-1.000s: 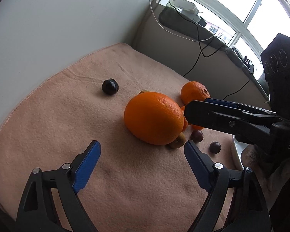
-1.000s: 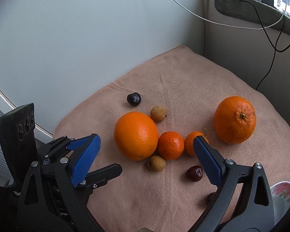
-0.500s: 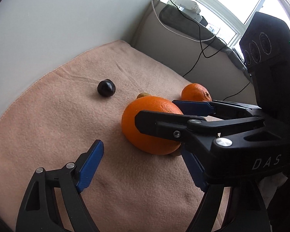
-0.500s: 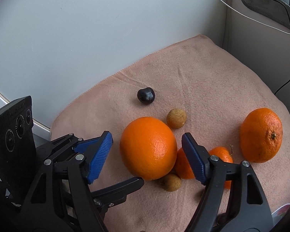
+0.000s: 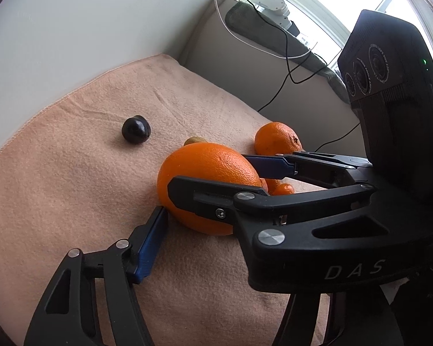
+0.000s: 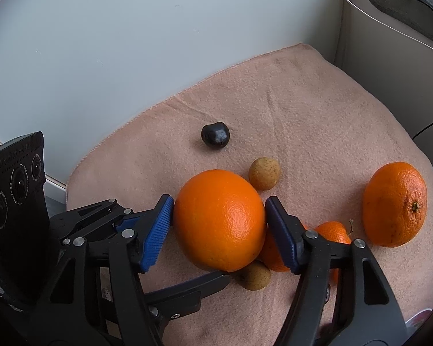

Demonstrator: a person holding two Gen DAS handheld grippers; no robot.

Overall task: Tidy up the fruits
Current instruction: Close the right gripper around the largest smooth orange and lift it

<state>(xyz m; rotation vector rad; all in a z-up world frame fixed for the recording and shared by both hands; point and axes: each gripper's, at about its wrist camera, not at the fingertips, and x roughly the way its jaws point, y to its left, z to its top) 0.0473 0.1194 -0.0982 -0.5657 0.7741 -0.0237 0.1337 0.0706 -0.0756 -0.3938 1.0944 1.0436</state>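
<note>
- Orange sits mid-towel, against the smaller fruits.
- Your right gripper has been closing; both pads touch its sides.
- Your left gripper also closing: one pad touches, other hidden.

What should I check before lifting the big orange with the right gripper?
1. Right gripper on big orange: ok. Its jaws have just been closing, and both fingers now sit against the orange's sides.
2. Left gripper grip: cannot tell. It has also just been closing around the orange. One finger is at the peel, the other is hidden.
3. Grippers clear of each other: not ok. Their fingers cross at the orange.
4. Neighbours clear: not ok. Small oranges and a brown fruit lie right against it and may roll.
5. Dark fruit clear: ok, well apart.
</note>
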